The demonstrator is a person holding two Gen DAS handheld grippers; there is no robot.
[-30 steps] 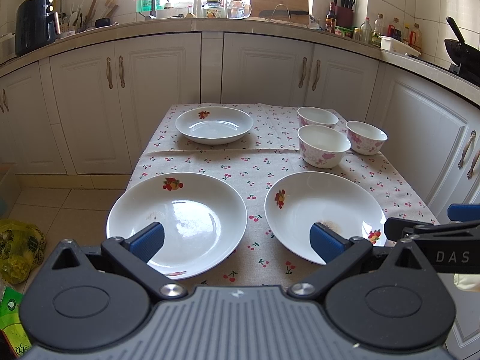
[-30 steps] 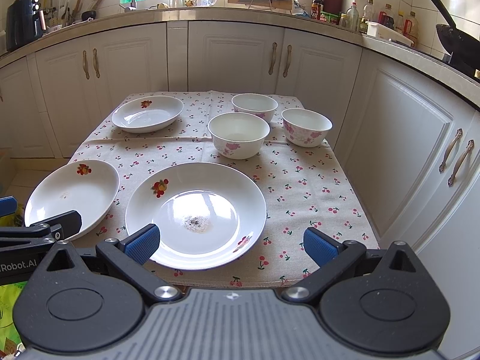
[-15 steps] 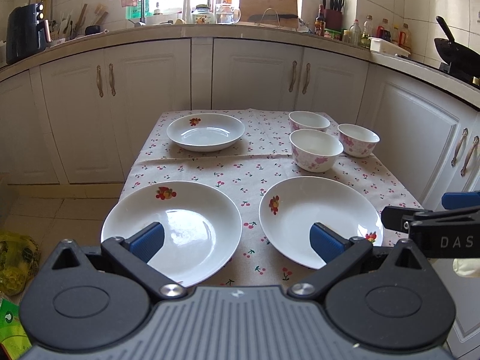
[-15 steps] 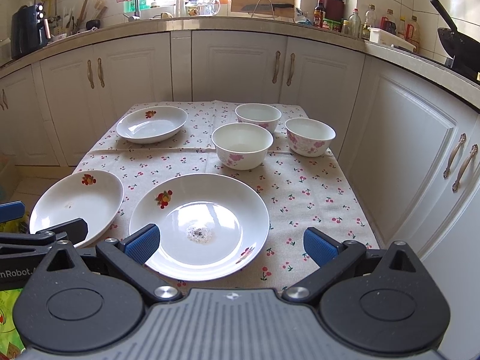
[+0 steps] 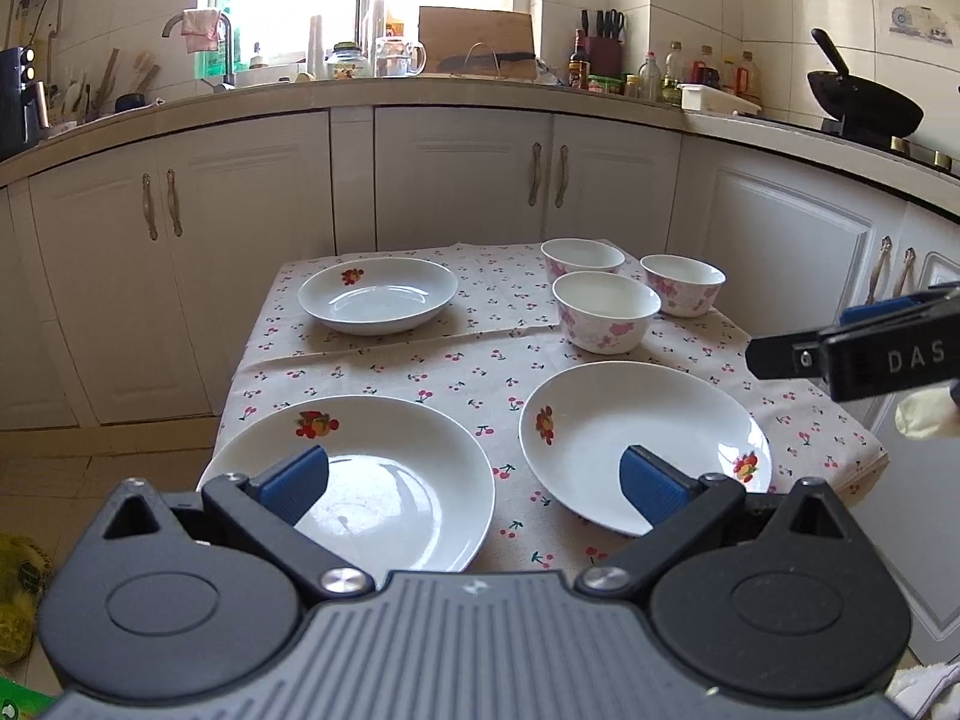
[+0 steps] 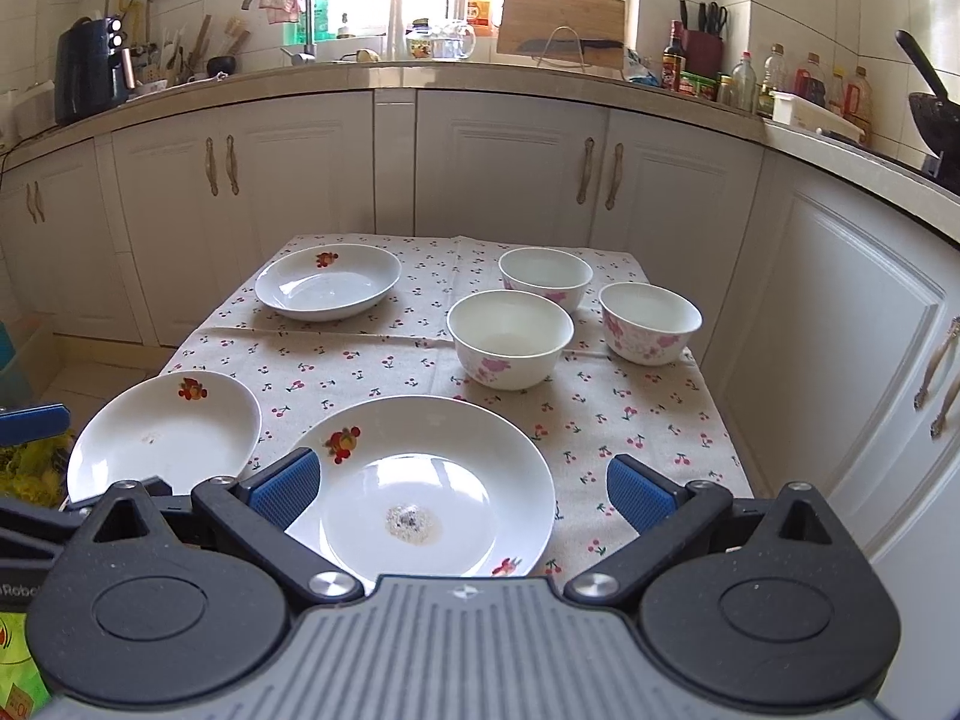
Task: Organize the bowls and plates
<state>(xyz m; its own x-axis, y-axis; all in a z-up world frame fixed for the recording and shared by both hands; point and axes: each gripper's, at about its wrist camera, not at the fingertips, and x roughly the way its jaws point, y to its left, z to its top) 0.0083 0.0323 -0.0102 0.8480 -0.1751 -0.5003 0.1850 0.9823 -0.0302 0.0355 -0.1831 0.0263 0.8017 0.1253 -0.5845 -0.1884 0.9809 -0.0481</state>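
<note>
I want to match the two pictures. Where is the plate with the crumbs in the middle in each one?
Left wrist view: the crumb plate is low and right of centre, partly behind the left gripper's right finger.
Right wrist view: it lies low in the centre, between the open jaws of the right gripper.
Shared landmark: the nearest flowered bowl stands just beyond it in both.

A home kitchen: white cabinets (image 6: 504, 162) run under an L-shaped countertop (image 6: 420, 69) with a tap (image 6: 300, 18) below the window, a cutting board (image 6: 564, 24), knife block (image 6: 702, 42), sauce bottles (image 6: 780, 81) and a wok (image 5: 864, 102) at its right end.
</note>
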